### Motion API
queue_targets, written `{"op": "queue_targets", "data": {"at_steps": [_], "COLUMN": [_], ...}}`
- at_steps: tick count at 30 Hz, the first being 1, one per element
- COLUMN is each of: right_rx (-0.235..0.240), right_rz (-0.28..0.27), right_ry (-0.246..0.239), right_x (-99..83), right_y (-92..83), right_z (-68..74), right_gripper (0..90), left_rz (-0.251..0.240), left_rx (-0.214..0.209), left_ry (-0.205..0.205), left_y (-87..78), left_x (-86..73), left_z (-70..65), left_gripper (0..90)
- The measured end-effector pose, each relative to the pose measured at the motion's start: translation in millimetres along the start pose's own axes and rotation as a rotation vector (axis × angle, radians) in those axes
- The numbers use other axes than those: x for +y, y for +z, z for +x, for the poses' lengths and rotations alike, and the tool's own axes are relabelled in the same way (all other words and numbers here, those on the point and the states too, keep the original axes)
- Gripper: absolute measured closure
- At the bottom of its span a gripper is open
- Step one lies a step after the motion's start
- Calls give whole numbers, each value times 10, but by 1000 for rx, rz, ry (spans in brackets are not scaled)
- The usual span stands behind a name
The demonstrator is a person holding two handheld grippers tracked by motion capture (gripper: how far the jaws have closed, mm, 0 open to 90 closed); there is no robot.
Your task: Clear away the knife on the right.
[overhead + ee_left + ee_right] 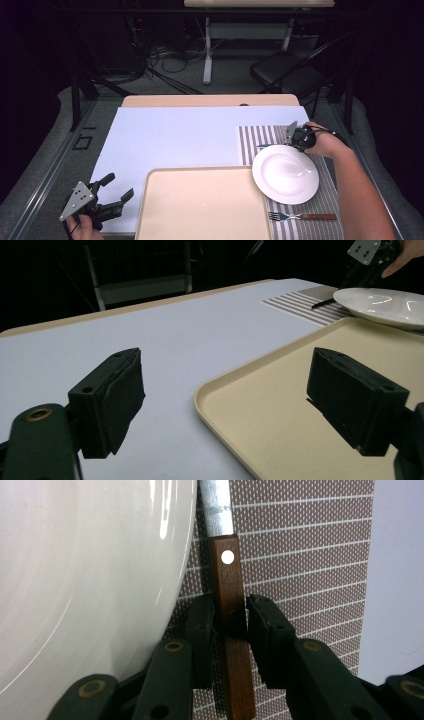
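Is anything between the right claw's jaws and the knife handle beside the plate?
Nothing visible. In the right gripper view the right claw has its jaws on either side of the knife's wooden handle, pads against it. The white plate lies close beside it on the striped placemat, not in between.

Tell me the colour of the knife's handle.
Dark brown wood handle with a white rivet; right gripper view.
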State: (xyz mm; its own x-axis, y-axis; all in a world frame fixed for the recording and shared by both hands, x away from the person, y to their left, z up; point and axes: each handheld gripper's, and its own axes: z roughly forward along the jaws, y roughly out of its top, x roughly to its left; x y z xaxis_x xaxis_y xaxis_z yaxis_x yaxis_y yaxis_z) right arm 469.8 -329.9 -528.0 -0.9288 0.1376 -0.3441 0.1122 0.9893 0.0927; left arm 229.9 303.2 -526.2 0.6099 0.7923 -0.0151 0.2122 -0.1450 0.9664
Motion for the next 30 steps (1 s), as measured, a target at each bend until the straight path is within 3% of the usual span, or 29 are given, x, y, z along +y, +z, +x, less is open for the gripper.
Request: {"op": "queue_targets", "data": {"at_steps": [18, 30], "right_rx": [1, -3], "right_rz": [15, 20], "right_ry": [-30, -16], "right_x": [26, 36], "right_y": [4, 6], "right_z": [17, 31], "right_gripper": [760, 763], "left_rz": [0, 0], "left_rx": [0, 1], "left_ry": [1, -1], "left_y": [-1, 0], "left_x": [0, -2], "left_z": [1, 3], "left_gripper": [155, 154]}}
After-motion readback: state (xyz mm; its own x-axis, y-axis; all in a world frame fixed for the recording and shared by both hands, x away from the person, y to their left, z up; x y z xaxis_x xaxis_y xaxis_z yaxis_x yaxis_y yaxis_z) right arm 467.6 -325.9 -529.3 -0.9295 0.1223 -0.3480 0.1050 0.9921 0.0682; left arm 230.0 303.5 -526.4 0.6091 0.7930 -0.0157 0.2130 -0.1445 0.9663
